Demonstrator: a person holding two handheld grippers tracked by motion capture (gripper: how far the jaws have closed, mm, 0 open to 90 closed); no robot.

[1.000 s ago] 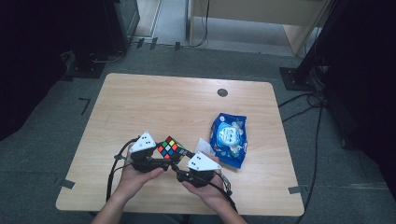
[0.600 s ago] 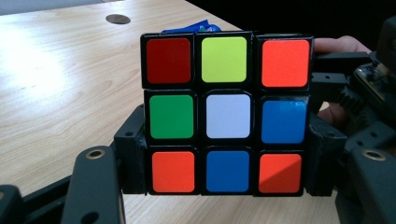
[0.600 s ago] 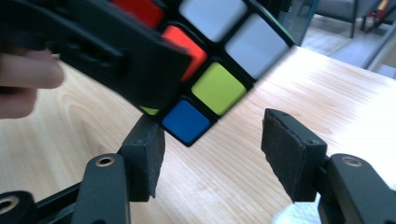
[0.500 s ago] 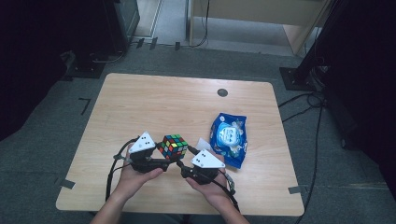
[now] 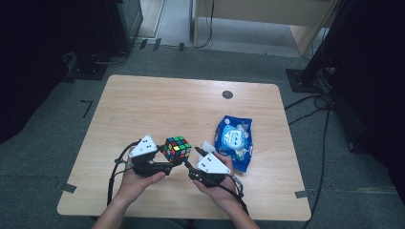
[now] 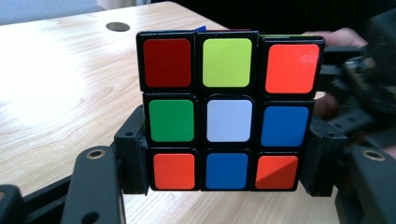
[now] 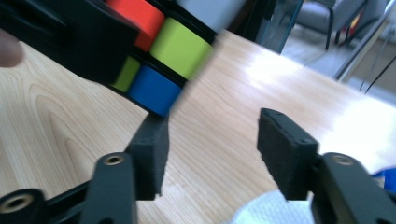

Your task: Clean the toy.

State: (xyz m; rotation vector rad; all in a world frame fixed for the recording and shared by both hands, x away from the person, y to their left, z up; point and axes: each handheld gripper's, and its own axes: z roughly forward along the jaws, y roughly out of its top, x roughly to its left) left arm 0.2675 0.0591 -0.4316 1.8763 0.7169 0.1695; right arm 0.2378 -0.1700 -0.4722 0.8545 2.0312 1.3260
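Your two forearms come in from the bottom edge of the high view and meet low and centre over the desk (image 5: 157,105). Your left hand (image 5: 138,177) wraps its tongs from below, and the left tongs (image 5: 165,164) reach toward the right of the frame, roughly level. They are clamped on the puzzle cube (image 5: 176,149), which sits low and centre in that view, held off the desk between your hands. In the left gripper view the black pads (image 6: 133,156) press the cube's (image 6: 226,112) bottom row from both sides, so most of the cube stands above them. It stands square, its edges upright and level in the frame, and the face toward the camera has a white middle tile. A cube has no long axis.

Your right hand (image 5: 217,188) sits just right of the left, and the right tongs (image 5: 191,168) point up and left toward the cube. Their jaws have just been closing, yet in the right gripper view the right tongs (image 7: 212,154) stand apart with only desk between them, the blurred cube (image 7: 159,51) in the upper left, just above the left pad (image 7: 152,151).

A blue packet (image 5: 234,143) lies on the desk right of the cube.
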